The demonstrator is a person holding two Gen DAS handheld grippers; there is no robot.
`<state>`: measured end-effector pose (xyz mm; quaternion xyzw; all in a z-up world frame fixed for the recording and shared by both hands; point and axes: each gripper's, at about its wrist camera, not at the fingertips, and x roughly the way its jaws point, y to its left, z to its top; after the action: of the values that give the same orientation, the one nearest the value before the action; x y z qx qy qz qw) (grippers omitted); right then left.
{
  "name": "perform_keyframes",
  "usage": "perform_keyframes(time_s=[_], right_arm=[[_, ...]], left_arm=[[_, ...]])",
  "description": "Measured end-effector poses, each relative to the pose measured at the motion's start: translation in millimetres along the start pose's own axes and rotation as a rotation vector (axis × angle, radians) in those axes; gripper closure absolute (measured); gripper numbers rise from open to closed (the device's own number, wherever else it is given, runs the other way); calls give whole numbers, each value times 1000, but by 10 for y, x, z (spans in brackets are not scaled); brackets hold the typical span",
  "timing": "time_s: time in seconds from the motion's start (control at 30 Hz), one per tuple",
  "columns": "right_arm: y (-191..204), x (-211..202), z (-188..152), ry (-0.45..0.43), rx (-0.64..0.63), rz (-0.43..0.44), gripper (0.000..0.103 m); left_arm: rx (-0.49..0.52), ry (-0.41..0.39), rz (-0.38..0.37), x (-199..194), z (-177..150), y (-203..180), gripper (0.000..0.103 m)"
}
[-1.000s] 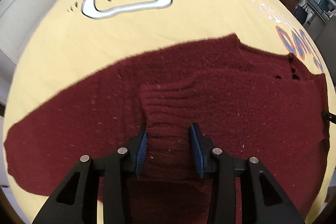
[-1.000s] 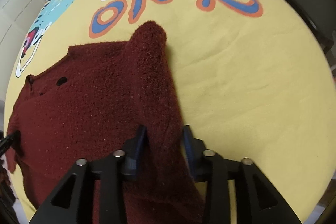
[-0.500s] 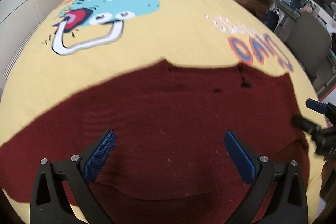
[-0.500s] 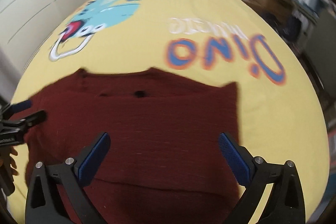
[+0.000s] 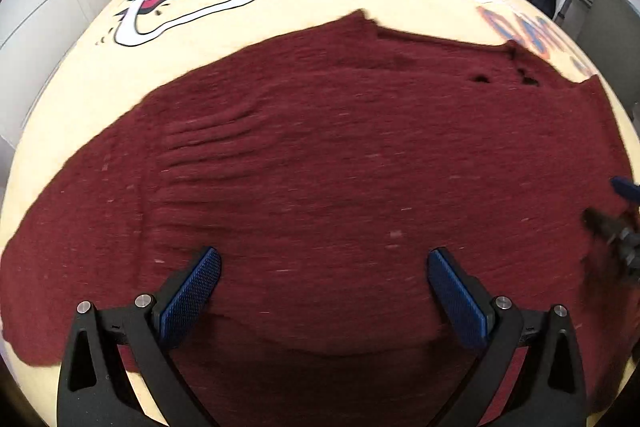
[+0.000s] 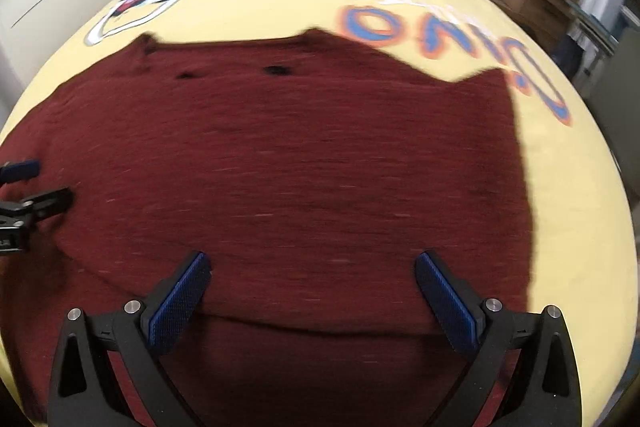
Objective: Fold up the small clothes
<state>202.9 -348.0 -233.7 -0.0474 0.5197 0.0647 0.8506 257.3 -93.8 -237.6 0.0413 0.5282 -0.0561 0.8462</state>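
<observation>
Both tools spread wide over the sweater, gripping nothing.

Your left tool [image 5: 324, 281] stood with its blue pads [image 5: 188, 293] fully apart above the near part of the dark red knit sweater [image 5: 340, 155], and your right tool [image 6: 310, 285] was spread just as wide, with no cloth pinched in either. The sweater lay flat across the near end of the bed, on the yellow dinosaur-print bedspread [image 5: 280, 11], its neckline toward the headboard and a sleeve folded in over the body. Likely you had the pads parted so the knit could settle before the next fold. Each tool showed at the edge of the other's view, so you held them well apart, one toward each side of the garment.
</observation>
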Motion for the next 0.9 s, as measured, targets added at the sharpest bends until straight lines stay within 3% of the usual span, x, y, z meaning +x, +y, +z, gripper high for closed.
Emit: perform_keyframes(time_s=[0.17, 0.47, 0.63, 0.77, 0.9], right_arm=[[-368, 50, -24, 18, 68, -9, 1], [-281, 110, -111, -10, 72, -40, 0], [-307, -56, -88, 7, 65, -12, 1], [-326, -351, -150, -9, 63, 17, 1], [-355, -608, -307, -15, 91, 59, 0]], left_arm=[[-25, 4, -15, 43, -55, 71, 1], [-30, 6, 54, 40, -53, -14, 1], [-90, 10, 68, -218, -29, 159, 1], [-194, -11, 71, -569, -106, 605, 1], [-337, 1, 63, -847, -297, 1304, 1]])
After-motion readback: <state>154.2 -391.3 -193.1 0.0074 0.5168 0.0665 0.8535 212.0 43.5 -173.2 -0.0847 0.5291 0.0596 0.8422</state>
